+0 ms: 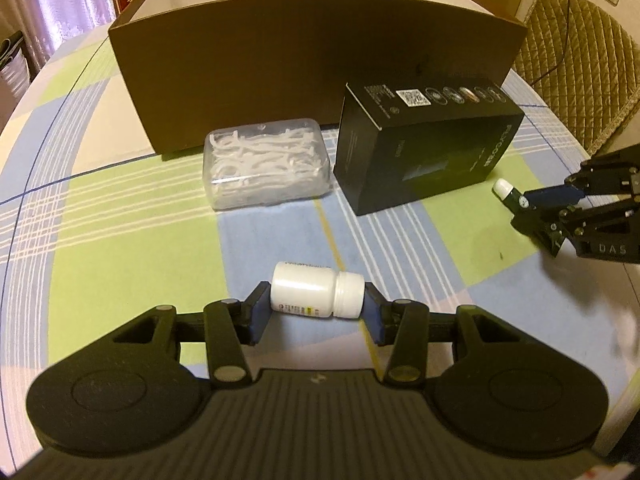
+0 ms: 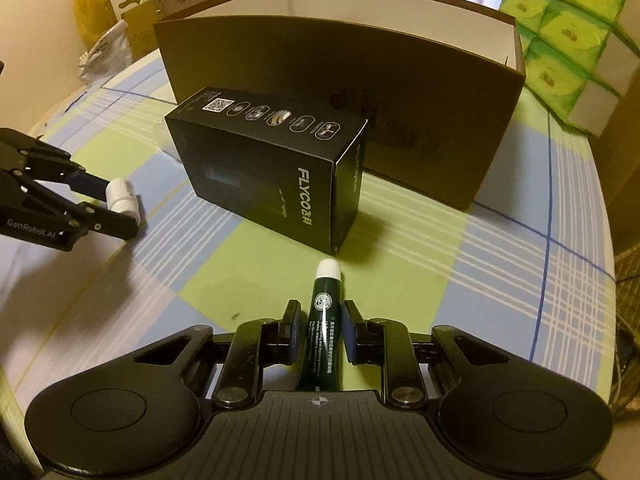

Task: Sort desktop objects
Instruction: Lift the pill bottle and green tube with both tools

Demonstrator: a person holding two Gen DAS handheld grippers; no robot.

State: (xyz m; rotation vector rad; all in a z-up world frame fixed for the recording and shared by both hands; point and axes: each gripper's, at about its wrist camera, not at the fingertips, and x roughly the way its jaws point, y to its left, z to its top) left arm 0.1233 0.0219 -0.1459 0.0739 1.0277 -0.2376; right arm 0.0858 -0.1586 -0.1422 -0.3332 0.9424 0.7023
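Left wrist view: my left gripper (image 1: 318,304) is held low over the checked green, blue and white tablecloth (image 1: 120,208), its jaws clamped on a small white plastic pill bottle (image 1: 318,290). The bottle lies sideways between the blue pads, cap to the right, base against the left pad. Beyond it lie a clear plastic case of white floss picks (image 1: 266,168) and a black rectangular carton (image 1: 424,146), both just before the large brown open-topped cardboard box (image 1: 312,64). At the right edge I see my right gripper (image 1: 520,200) with a white cap protruding from it.

Right wrist view: my right gripper (image 2: 322,326) points toward the black carton (image 2: 272,164), jaws closed on a slim dark green tube with a white cap (image 2: 324,328). The tube runs lengthwise between the fingers, cap forward, just short of the carton. At left, my left gripper (image 2: 116,208) grasps the white bottle (image 2: 122,196) near the cloth.
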